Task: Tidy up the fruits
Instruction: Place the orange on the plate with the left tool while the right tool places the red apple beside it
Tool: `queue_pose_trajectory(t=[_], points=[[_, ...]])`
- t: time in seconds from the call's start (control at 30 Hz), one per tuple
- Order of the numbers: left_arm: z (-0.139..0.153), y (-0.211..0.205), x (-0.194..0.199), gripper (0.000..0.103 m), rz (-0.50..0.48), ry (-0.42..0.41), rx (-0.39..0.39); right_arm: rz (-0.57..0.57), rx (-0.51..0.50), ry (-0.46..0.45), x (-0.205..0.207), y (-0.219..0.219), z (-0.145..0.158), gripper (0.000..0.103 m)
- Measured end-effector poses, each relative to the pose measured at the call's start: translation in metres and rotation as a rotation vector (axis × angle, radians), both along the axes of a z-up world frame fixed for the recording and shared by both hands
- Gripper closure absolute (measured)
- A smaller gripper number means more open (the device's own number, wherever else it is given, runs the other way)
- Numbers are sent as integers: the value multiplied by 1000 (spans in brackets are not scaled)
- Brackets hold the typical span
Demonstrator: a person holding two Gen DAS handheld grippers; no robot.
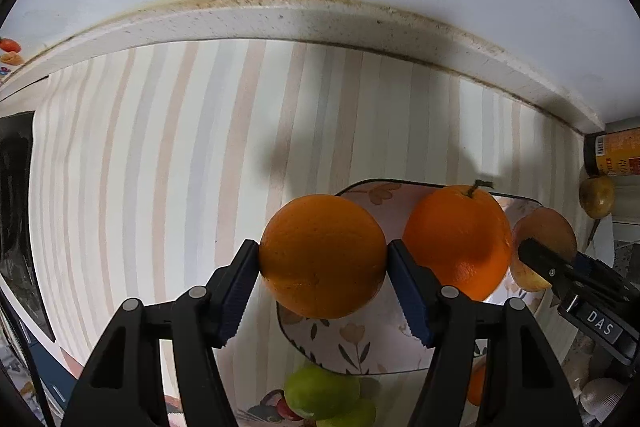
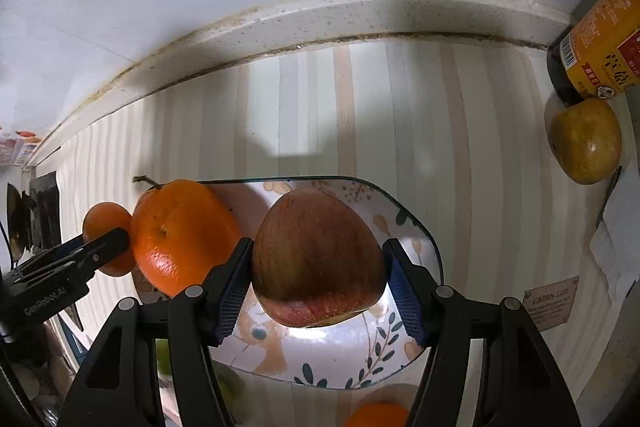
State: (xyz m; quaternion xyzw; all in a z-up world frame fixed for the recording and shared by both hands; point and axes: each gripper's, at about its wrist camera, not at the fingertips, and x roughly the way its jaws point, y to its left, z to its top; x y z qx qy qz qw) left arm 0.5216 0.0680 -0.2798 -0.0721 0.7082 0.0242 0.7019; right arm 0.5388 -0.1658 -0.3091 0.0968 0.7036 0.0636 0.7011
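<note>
My left gripper (image 1: 323,259) is shut on an orange (image 1: 323,255), held above the left edge of a flowered plate (image 1: 360,343). A second orange with a stem (image 1: 458,239) lies on that plate. My right gripper (image 2: 318,261) is shut on a red apple (image 2: 316,255) over the same plate (image 2: 340,359). In the right wrist view the stemmed orange (image 2: 180,235) sits left of the apple, and beyond it the left gripper (image 2: 86,247) holds its orange (image 2: 106,223). The left wrist view shows the right gripper's finger (image 1: 548,263) against the apple (image 1: 546,227).
A yellow-brown apple (image 2: 586,141) rests at the right beside a dark bottle with an orange label (image 2: 596,43). Green fruit (image 1: 320,393) lies near the front below the plate, and another orange (image 2: 376,415) too. The striped cloth (image 1: 160,167) meets a raised counter ledge (image 1: 280,17) at the back.
</note>
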Motion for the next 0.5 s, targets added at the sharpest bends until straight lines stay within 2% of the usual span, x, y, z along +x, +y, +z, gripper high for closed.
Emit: queue_pose_trajectory(t=[0.1, 0.13, 0.17, 0.2, 0.27, 0.3, 0.5], points=[[-2, -1, 3, 40, 1, 26, 2, -17, 6, 32, 1, -2, -6, 34], [-1, -2, 4, 39, -3, 21, 4, -23, 2, 41, 2, -4, -7, 31], [1, -2, 5, 39, -7, 11, 6, -30, 6, 43, 2, -6, -7, 15], [3, -2, 6, 39, -8, 5, 15, -31, 5, 40, 1, -7, -4, 7], [8, -1, 6, 18, -8, -5, 15, -18, -18, 29, 1, -4, 4, 7], [12, -2, 5, 2, -11, -17, 16, -8, -28, 25, 0, -3, 7, 7], [40, 1, -8, 2, -21, -61, 7, 25, -91, -12, -17, 4, 29, 7]])
